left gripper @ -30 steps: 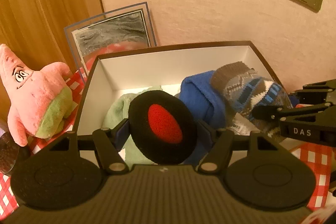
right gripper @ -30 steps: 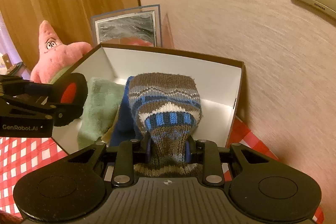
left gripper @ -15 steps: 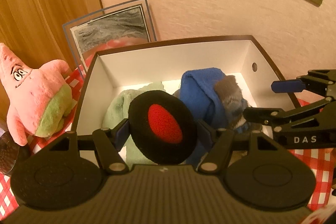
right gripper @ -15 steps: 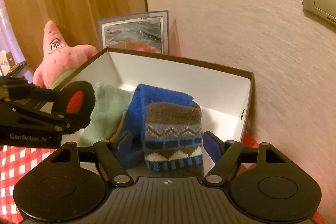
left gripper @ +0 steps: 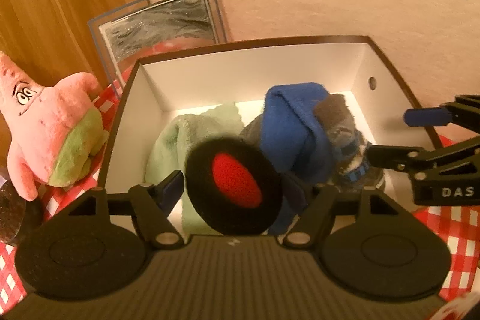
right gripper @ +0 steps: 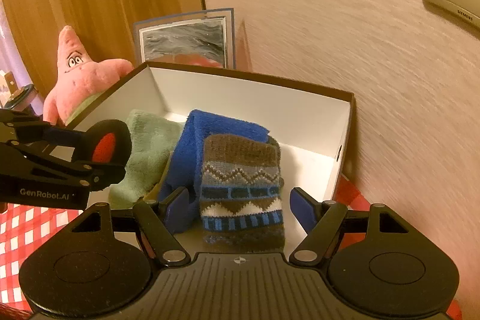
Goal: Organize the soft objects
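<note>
A white box with a brown rim (left gripper: 246, 45) (right gripper: 345, 98) holds a green cloth (left gripper: 180, 137) (right gripper: 150, 140), a blue cloth (left gripper: 294, 122) (right gripper: 210, 128) and a patterned knit sock (right gripper: 243, 188) (left gripper: 348, 137). My left gripper (left gripper: 234, 185) (right gripper: 90, 152) is shut on a black and red round soft pad (left gripper: 234, 182) (right gripper: 108, 143), held over the box's near left side. My right gripper (right gripper: 240, 206) (left gripper: 399, 134) is open and empty, its fingers either side of the sock, which lies in the box.
A pink star plush (left gripper: 48, 122) (right gripper: 81, 74) leans left of the box. A framed picture (left gripper: 162, 20) (right gripper: 186, 41) stands against the wall behind. The table has a red checked cloth (left gripper: 450, 224) (right gripper: 18, 230). A dark round object (left gripper: 12, 218) sits at the left edge.
My right gripper has opened and let go of the knit sock, which now lies in the box against the blue cloth. My left gripper still holds the pad, a little closer in.
</note>
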Demonstrator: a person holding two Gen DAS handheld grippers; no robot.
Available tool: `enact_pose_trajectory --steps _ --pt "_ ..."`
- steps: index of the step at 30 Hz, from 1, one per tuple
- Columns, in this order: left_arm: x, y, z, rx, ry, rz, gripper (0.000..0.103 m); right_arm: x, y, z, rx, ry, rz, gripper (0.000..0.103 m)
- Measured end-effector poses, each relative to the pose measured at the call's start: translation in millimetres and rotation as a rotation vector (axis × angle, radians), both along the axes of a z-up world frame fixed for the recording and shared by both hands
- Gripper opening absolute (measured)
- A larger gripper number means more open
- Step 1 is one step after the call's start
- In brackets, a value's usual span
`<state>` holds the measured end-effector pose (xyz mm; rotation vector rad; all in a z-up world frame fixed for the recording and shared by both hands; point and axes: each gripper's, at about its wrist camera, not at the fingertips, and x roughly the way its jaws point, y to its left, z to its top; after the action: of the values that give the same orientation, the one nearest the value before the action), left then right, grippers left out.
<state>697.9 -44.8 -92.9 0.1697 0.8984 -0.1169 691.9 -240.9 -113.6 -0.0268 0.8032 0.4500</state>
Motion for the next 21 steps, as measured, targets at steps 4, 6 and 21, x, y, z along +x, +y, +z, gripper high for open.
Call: enact_pose_trajectory --steps 4,6,21 --pt "3.4 3.1 -1.4 0.009 0.009 0.012 0.072 0.8 -2.4 -1.3 0.004 0.003 -0.003 0.074" --pt "3.6 3.8 -2.0 0.014 0.011 0.017 0.072 0.9 -2.5 -1.7 0.003 0.006 0.000 0.074" --pt "-2.5 3.3 1.3 0.015 0.017 0.050 0.072 -4.3 -3.0 -0.1 0.015 0.011 0.020 0.074"
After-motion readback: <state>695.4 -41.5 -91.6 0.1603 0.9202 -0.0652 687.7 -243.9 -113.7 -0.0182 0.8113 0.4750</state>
